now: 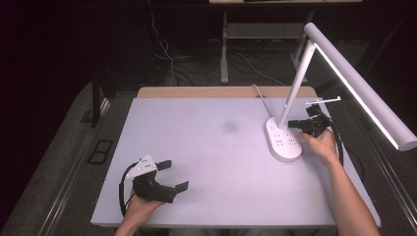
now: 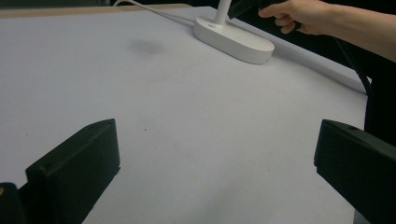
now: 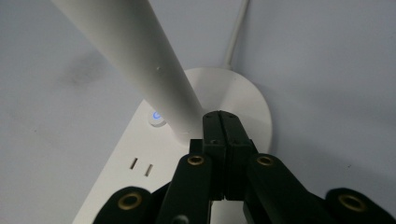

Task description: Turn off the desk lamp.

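Hovering closed by the lamp (image 3: 154, 84) stem, seemingly untouching, right hand-held gripper (image 3: 223, 116); left hand-held gripper (image 1: 169, 173) open, empty.

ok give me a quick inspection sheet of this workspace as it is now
surface: pale grey table, one faint dark smudge
job's things: white desk lamp, lit, sockets in its base, small blue light by the stem
clutter: nothing seen
grippers: right tool shut, empty, tips by the lamp stem; left tool open, empty, near the front edge
cables: white lamp cord runs off the far edge
surroundings: dark room, table legs and loose wires behind
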A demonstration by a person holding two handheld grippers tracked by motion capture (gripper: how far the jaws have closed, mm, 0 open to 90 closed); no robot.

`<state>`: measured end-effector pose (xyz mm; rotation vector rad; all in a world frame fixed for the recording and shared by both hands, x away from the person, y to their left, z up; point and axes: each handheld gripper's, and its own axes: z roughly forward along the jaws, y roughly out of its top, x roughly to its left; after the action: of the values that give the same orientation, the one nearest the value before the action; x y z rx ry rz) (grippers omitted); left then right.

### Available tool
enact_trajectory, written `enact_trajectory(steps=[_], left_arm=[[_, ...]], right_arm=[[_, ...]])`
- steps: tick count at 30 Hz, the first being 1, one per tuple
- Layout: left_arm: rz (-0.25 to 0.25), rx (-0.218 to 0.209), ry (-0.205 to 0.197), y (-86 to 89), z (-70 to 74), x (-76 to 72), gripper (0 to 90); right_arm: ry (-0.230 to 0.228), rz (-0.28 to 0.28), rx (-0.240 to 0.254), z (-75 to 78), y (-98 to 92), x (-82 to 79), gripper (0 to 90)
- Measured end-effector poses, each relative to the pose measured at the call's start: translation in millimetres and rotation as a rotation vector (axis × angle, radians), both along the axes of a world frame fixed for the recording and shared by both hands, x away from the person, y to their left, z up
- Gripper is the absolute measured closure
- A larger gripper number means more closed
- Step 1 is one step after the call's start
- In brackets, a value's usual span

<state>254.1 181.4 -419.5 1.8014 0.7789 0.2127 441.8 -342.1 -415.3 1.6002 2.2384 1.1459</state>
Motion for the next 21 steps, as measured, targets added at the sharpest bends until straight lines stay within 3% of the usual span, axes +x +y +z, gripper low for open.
enact_trajectory(steps=[17,21], left_arm=[[0.006,0.004,0.0,1.1,-0.3,1.8,0.0],[0.004,0.006,-0.006,0.7,0.1,1.6,0.0]], right_arm=[[0.005,-0.002,-0.016,-6.9,3.8,13.7,90.0],[-0.009,-0.012,-0.047,-6.5,3.6,14.3,90.0]])
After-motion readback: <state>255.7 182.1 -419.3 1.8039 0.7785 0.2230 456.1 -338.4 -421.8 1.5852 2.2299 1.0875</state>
